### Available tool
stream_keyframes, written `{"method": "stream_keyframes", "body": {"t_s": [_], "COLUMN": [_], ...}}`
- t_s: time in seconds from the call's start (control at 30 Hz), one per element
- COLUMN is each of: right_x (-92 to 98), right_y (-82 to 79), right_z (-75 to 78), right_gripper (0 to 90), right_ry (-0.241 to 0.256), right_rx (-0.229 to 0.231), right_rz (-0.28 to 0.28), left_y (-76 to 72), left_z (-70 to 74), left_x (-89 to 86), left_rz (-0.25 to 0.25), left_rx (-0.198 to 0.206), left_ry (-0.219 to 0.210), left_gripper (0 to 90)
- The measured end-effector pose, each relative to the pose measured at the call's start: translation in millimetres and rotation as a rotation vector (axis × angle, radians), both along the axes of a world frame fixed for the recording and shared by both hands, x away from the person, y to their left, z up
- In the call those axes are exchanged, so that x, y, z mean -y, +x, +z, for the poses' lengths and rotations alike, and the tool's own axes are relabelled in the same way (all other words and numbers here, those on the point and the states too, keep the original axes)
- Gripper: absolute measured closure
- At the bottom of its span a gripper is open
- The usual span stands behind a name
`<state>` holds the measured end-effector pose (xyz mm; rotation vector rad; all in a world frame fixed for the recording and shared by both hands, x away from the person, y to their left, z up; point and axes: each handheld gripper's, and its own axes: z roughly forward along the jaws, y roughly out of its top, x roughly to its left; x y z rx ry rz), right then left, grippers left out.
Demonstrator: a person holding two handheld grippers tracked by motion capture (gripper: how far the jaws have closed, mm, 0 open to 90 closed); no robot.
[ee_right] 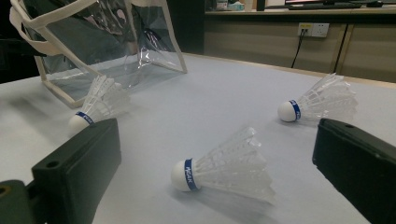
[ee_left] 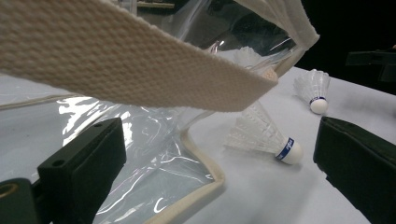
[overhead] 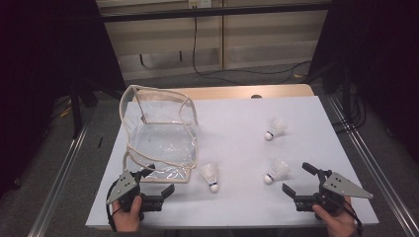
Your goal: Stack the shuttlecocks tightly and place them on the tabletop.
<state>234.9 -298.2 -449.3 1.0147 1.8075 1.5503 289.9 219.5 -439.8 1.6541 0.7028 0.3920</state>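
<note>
Black jaws wide apart on both | right gripper [overhead: 298,180] faces nearest shuttlecock [ee_right: 224,167], nothing between | left gripper [overhead: 159,180] at clear bag [overhead: 160,133] corner, canvas strap [ee_left: 135,70] hanging across its view | other shuttlecocks [overhead: 211,176] [overhead: 274,128] lie loose on white table [overhead: 237,118]

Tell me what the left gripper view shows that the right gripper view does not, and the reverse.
Left gripper view: a cream woven strap close up, above the open left gripper. Right gripper view: a white wall socket with a black cable, beyond the open right gripper. Both: white feather shuttlecocks with blue bands, the clear cream-trimmed plastic bag, the white table.
</note>
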Motion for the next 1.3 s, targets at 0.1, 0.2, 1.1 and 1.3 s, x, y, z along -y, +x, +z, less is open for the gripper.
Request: {"method": "stream_keyframes", "body": {"t_s": [0.1, 0.2, 1.1, 1.3], "right_x": [0.4, 0.1, -1.7, -2.6], "right_y": [0.0, -0.1, 0.8, 2.2], "right_z": [0.3, 0.2, 0.1, -0.2], "right_gripper": [0.7, 0.7, 0.9, 0.9], "right_ry": [-0.002, 0.000, -0.011, -0.010], "right_rx": [0.002, 0.001, 0.001, 0.002], "right_rz": [0.001, 0.002, 0.009, 0.010], "left_y": [-0.6, -1.5, -8.2, -9.1], "left_z": [0.1, 0.4, 3.3, 3.0], "left_x": [1.8, 3.3, 23.8, 29.8], "left_rz": [-0.006, -0.007, -0.048, -0.065], "left_rx": [0.000, -0.003, 0.000, -0.001], "left_ry": [-0.001, -0.005, -0.006, 0.004], "left_gripper": [2.3, 2.2, 1.9, 1.7]}}
